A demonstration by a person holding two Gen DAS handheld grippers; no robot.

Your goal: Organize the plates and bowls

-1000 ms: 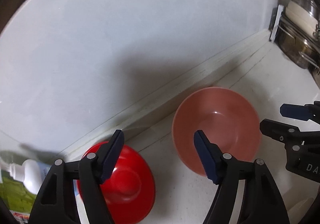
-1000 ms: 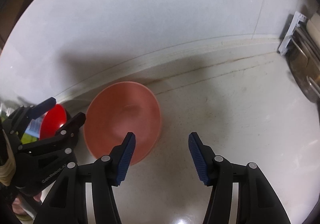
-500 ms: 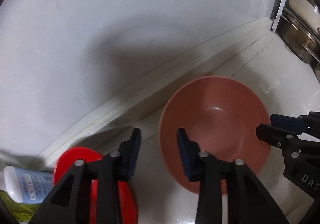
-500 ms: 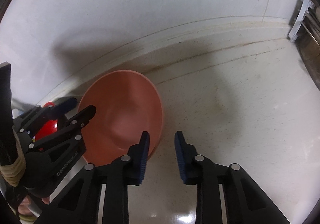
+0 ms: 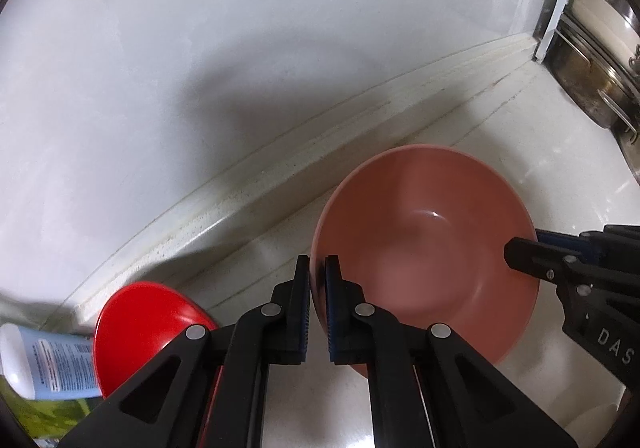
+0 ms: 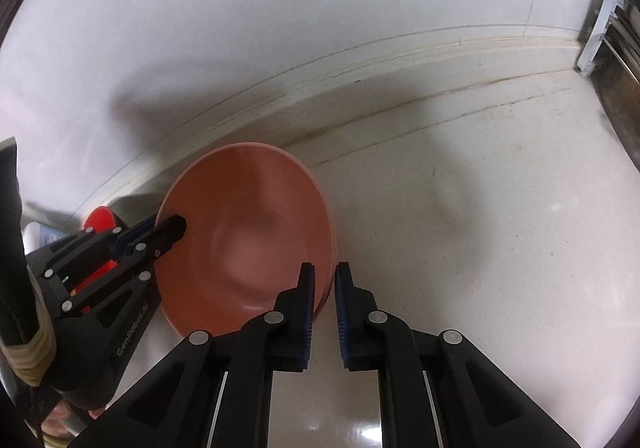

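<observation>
While both grippers pinch the pink bowl (image 5: 424,248), a red bowl (image 5: 144,324) sits beside.

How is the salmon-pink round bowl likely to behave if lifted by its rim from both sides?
The salmon-pink round bowl looks rigid, so it should probably keep its shape. Its glossy inside shows a highlight, so the thin rim may slip between the jaws of the left gripper and right gripper. Held on opposite edges, it should stay fairly level, though it might pivot if one side loosens.
</observation>
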